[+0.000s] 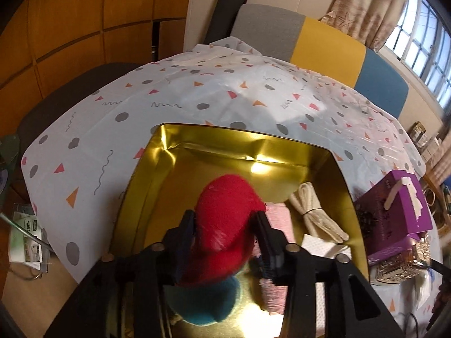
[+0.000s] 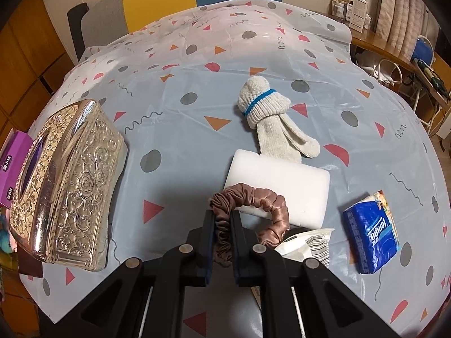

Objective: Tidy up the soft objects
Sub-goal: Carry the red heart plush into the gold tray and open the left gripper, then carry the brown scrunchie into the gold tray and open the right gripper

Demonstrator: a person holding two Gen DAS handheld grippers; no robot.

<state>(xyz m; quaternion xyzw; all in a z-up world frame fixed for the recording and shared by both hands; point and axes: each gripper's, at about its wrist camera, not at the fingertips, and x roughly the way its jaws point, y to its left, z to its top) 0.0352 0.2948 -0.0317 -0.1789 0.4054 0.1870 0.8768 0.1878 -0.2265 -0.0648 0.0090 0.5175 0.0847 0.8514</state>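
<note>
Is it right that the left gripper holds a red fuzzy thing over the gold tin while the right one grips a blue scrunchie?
Not quite. The scrunchie is brown, not blue, as the right wrist view shows; the right gripper is shut on it. The rest stands: the left gripper holds the red fuzzy thing over the gold tin.

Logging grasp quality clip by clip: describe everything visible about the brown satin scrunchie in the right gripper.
The brown satin scrunchie is a gathered, glossy ring of pinkish-brown fabric, ruffled all round. The right gripper is shut on its left side, pinching the bunched cloth between both fingers. The free loop arches rightward in front of the white foam block and drops toward a crumpled white barcoded wrapper. Whether it touches either cannot be told.
</note>
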